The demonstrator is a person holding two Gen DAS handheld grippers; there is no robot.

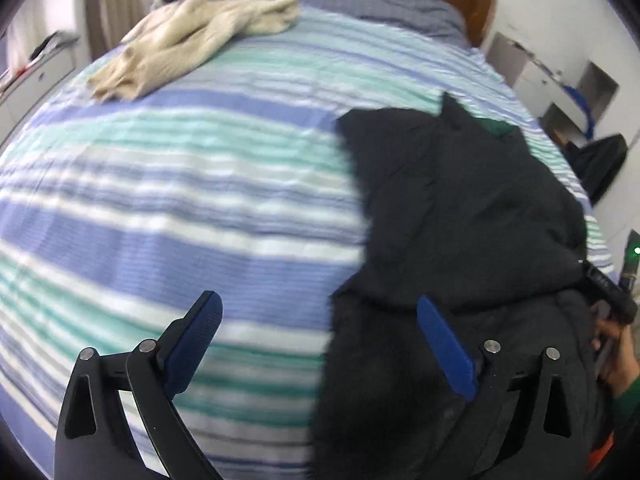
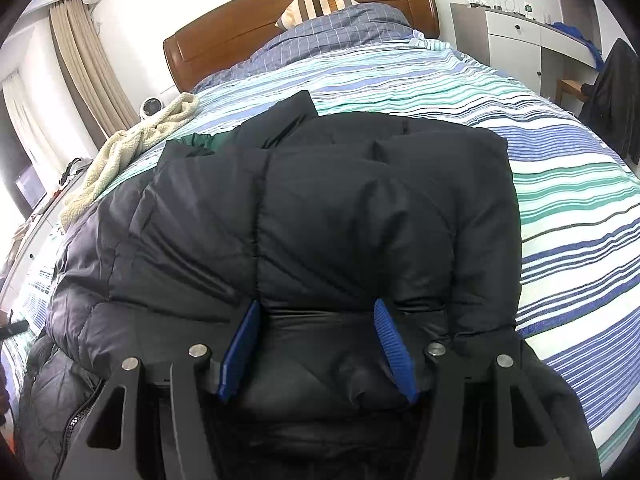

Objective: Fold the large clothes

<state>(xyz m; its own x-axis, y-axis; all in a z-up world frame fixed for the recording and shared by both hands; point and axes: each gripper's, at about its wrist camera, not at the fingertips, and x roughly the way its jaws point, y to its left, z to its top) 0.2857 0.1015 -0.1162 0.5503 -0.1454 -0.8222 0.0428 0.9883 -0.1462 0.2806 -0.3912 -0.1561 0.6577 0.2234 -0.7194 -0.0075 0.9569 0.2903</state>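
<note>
a bedroom, mid-fold: i hold the right tongs (image 2: 316, 344) over the near end of a black padded jacket (image 2: 320, 216) that lies partly folded on the striped bed (image 2: 560, 184), its bulk doubled into a thick block with a flash of green lining (image 2: 208, 140) at the far left corner. the blue pads (image 2: 390, 348) stand partly apart with a swell of the jacket's fabric between them; whether they press it or only straddle it i cannot tell. my left tongs (image 1: 318, 322) are released and carry nothing, hovering above bare stripes just left of the jacket's edge, the view there smeared. a cream knitted garment (image 1: 192, 40) waits crumpled at the far left of the bed, well apart from the jacket, near the wooden headboard (image 2: 280, 28).

the step in hand, as i read it, is gathering the jacket's near end for another fold. the next move calls for the left tongs to take a matching hold on the near left edge, so both ends lift together; puffy fill like this will likely spring back unless pressed flat.
</note>
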